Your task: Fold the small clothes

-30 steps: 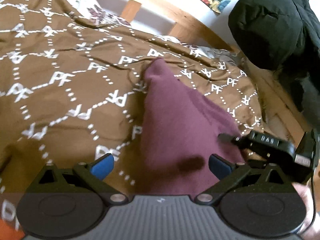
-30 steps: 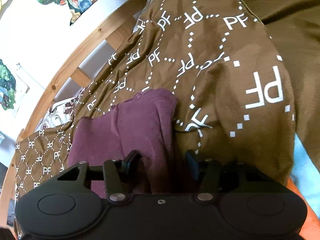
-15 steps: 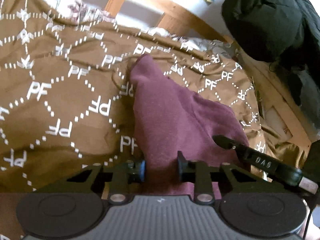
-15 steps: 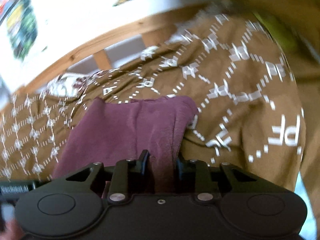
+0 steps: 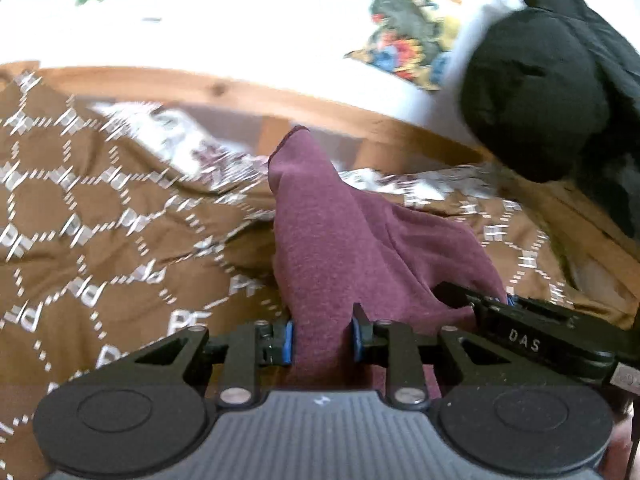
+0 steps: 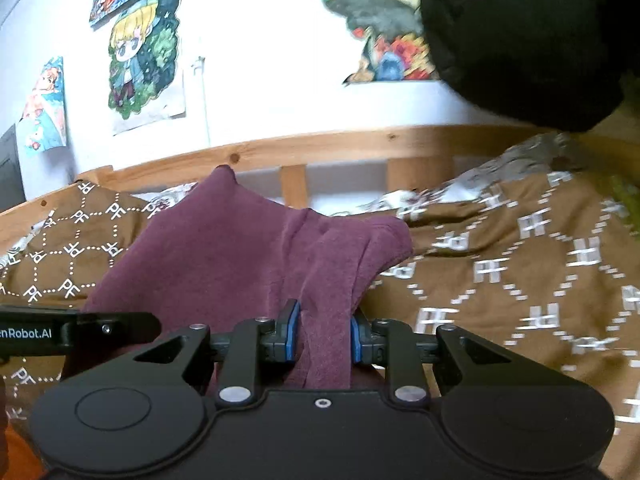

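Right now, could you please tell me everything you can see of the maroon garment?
The maroon garment is a small piece of soft, fleecy-looking knit, plain and without print. It is bunched and creased, with one corner raised in a peak towards the wooden bed rail. The left claw and the right claw each pinch a gathered fold of it between blue pads. Its far part drapes over the brown patterned blanket.
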The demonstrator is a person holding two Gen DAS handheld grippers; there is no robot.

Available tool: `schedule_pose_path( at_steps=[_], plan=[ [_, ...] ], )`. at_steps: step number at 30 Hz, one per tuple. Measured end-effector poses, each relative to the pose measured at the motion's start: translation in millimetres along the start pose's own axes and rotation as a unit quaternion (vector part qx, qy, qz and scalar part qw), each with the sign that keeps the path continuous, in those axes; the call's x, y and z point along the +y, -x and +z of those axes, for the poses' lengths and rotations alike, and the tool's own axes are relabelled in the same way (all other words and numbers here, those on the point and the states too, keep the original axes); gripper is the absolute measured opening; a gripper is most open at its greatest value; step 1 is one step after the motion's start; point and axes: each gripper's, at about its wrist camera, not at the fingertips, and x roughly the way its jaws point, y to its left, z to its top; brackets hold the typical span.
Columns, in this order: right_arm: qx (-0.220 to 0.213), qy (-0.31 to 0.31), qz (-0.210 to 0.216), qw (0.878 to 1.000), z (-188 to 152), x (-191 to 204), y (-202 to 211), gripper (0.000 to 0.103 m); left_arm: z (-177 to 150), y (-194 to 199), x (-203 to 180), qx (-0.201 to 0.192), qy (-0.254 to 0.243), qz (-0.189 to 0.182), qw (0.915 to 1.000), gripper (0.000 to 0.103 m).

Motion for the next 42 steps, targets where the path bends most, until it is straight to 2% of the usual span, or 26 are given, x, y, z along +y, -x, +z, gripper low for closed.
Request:
schedule_pose_path(
  at_steps=[5, 8, 12, 14, 17, 20, 25, 30, 34, 38, 42],
  plan=[
    [0.045, 0.009, 0.007, 0.999, -13, 4, -23, 0.026, -9, -20, 13, 0.041, 0.030, 0.005, 0.9987, 0.032],
    [0.062, -0.003, -0.005, 0.998, -20, -7, -23, 0.031, -9, -21, 8, 0.038, 0.017, 0.014, 0.9990, 0.041],
    [0.067, -0.026, -0.027, 0.997, -26, -16, -16, 0.042, -11, -16, 8, 0.039, 0.009, 0.039, 0.9984, 0.048],
    [0.066, -0.034, -0.032, 0.997, -28, -19, -10, 0.046, -11, -12, 8, 0.038, 0.011, 0.044, 0.9983, 0.063],
    [0.063, -0.038, -0.040, 0.996, -29, -18, -2, 0.053, -7, 3, 6, 0.021, 0.009, 0.051, 0.9984, 0.078],
    [0.057, -0.037, -0.050, 0.996, -28, -16, 15, 0.063, -4, 21, 0, 0.006, -0.011, 0.056, 0.9984, 0.089],
    [0.020, -0.050, -0.040, 0.998, -20, -13, 60, 0.089, -7, 59, -11, -0.022, -0.044, 0.061, 0.9969, 0.102],
    [-0.020, -0.101, -0.027, 0.994, -21, -9, 110, 0.102, -17, 100, -17, -0.035, -0.056, 0.049, 0.9966, 0.102],
    [-0.051, -0.087, -0.034, 0.994, -22, 6, 144, 0.102, -30, 132, -15, -0.034, -0.051, 0.048, 0.9970, 0.102],
    [-0.085, -0.089, -0.037, 0.992, -29, 25, 181, 0.102, -44, 167, -10, -0.036, -0.050, 0.062, 0.9962, 0.102],
    [-0.091, -0.091, -0.032, 0.991, -40, 45, 211, 0.102, -56, 196, -3, -0.038, -0.049, 0.076, 0.9951, 0.102]
  ],
)
